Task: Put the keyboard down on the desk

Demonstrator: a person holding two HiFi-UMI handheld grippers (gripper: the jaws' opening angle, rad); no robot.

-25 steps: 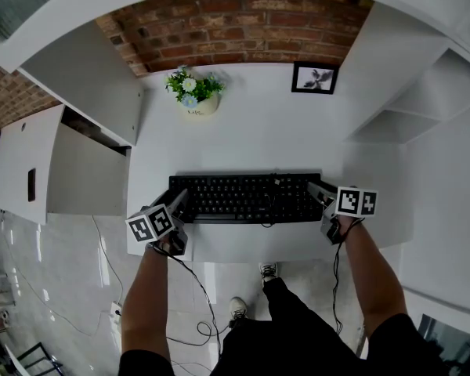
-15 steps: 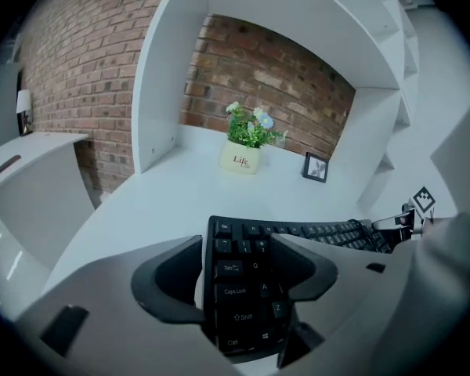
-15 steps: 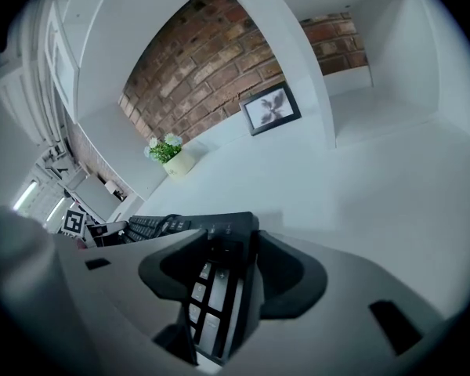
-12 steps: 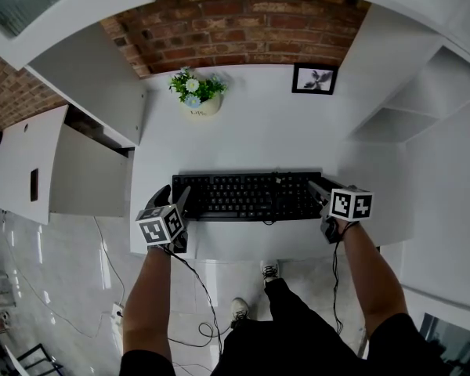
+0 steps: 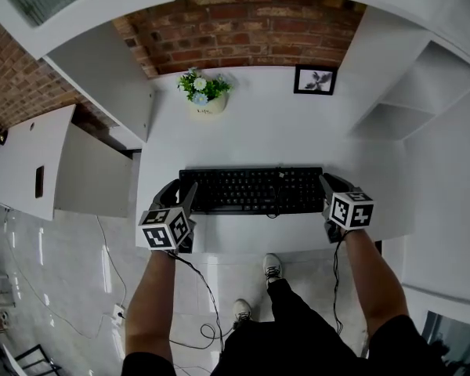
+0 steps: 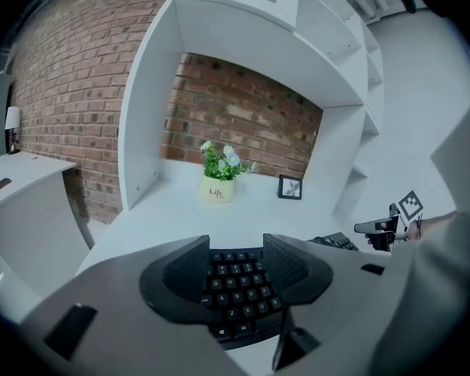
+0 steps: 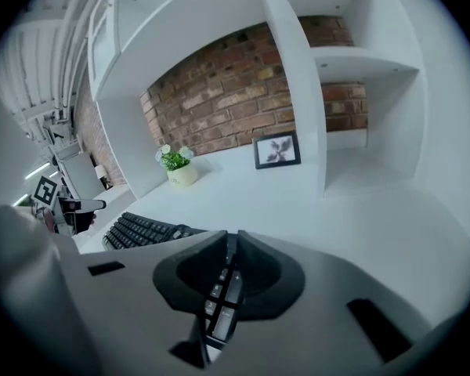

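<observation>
A black keyboard (image 5: 251, 190) lies flat on the white desk (image 5: 251, 124), near its front edge. My left gripper (image 5: 180, 194) is at the keyboard's left end. Its jaws stand wide and are closing, with the left-hand keys (image 6: 239, 288) between them; I see no pad pressing. My right gripper (image 5: 329, 185) is at the right end. Its jaws are closing to a narrow slit on the keypad edge (image 7: 219, 296), whose keys show in the slit. The far gripper shows in each gripper view.
A potted plant (image 5: 204, 94) and a small framed picture (image 5: 314, 79) stand at the back of the desk by the brick wall. White shelf walls rise on both sides. A cable (image 5: 200, 288) hangs down to the floor by the person's feet.
Both grippers have moved in onto the keyboard's ends. The right jaws, wide before, now stand nearly together. The keyboard still lies on the desk.
</observation>
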